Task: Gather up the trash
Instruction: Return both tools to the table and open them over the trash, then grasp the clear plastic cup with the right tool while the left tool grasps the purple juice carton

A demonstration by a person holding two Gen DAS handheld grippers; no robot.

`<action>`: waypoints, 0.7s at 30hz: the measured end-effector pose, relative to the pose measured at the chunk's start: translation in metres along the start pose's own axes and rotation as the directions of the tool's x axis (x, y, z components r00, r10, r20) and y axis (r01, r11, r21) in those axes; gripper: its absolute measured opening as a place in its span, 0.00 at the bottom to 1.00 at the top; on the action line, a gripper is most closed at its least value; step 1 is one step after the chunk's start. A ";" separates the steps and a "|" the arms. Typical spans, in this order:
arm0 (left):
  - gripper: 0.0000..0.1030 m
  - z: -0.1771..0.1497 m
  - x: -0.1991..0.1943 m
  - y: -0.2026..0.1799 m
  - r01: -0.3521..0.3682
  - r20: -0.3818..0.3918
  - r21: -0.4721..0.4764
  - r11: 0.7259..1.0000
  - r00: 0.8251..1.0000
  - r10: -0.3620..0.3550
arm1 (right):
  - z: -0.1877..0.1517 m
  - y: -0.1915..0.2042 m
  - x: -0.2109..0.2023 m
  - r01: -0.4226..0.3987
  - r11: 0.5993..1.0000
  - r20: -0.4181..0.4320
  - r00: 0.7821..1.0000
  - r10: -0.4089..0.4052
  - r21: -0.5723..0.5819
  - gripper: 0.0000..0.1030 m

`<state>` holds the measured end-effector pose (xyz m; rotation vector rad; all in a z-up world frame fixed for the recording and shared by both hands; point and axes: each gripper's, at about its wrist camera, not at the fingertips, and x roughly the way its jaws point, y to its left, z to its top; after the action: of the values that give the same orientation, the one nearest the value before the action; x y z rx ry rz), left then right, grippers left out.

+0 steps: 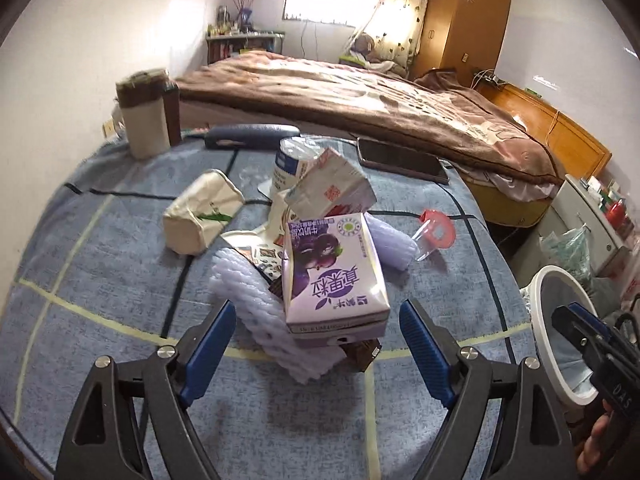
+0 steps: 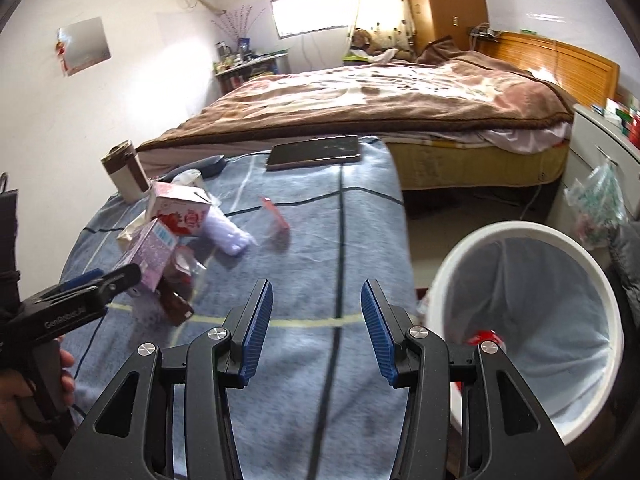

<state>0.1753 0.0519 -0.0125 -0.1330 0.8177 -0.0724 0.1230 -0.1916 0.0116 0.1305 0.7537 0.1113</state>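
Two grippers, jaws spread and empty: left gripper point(image 1: 316, 320) astride purple milk carton point(image 1: 332, 276), right gripper point(image 2: 317, 308) beside white bin point(image 2: 532, 312).

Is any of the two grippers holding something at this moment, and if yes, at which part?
Nothing is held. The left gripper is open, its fingers on either side of the purple carton without touching it. The right gripper is open over the blue cloth.

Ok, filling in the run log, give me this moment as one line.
left claw: open, facing purple milk carton | right claw: open, empty | bin: beside table, red item inside
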 end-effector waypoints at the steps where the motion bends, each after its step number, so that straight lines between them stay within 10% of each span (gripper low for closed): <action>1: 0.83 0.001 0.004 0.000 -0.008 -0.005 0.002 1.000 1.000 0.008 | 0.001 0.004 0.002 0.000 1.000 -0.003 1.000 0.000 -0.005 0.47; 21: 0.57 0.012 0.019 0.030 0.034 -0.010 -0.043 0.998 0.999 -0.035 | 0.018 0.037 0.053 -0.023 1.000 -0.076 0.997 0.024 0.007 0.47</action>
<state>0.1972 0.0803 -0.0230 -0.1877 0.8285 -0.0879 0.1717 -0.1491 -0.0051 0.1420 0.8290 0.1370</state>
